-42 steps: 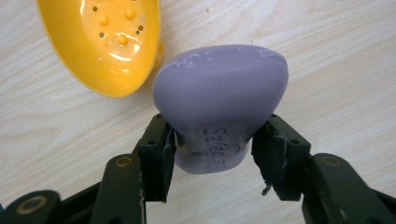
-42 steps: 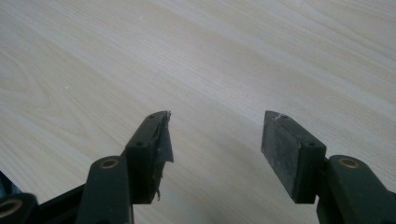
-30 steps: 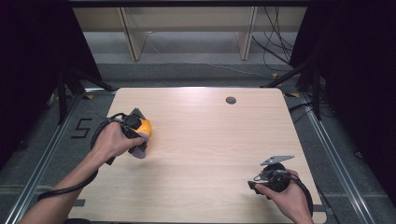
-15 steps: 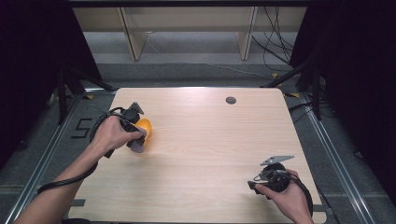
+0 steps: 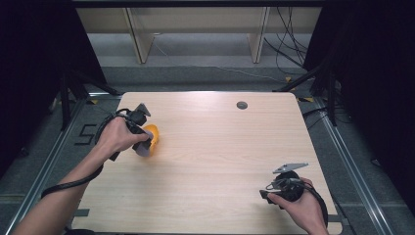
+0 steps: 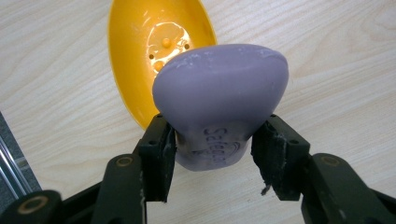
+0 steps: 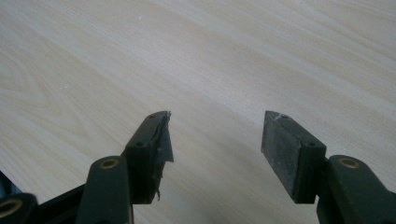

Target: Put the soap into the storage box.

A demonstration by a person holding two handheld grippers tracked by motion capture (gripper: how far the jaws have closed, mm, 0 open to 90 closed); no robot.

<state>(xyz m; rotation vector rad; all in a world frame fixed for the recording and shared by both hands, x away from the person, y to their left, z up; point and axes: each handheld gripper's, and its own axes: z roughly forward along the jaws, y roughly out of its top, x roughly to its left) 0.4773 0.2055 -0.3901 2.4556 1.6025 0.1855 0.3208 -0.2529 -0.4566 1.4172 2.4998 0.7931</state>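
A lilac bar of soap [image 6: 219,98] is clamped between the jaws of my left gripper [image 6: 212,147], held just above a yellow oval soap dish [image 6: 149,42] on the wooden table. In the high view the left gripper [image 5: 142,142] sits at the table's left side with the soap [image 5: 143,148] hanging beside the dish [image 5: 152,136]. My right gripper [image 7: 215,140] is open over bare wood, with nothing between its jaws. It rests near the front right corner [image 5: 281,188], held in a hand.
The wooden table [image 5: 220,147] has a small dark round grommet [image 5: 242,105] near its far edge. Beyond the table are wooden shelf legs and cables on a grey floor. Black curtains stand on both sides.
My left gripper with the soap has shifted slightly toward the far side and lifted at the dish. The right gripper has stayed in place.
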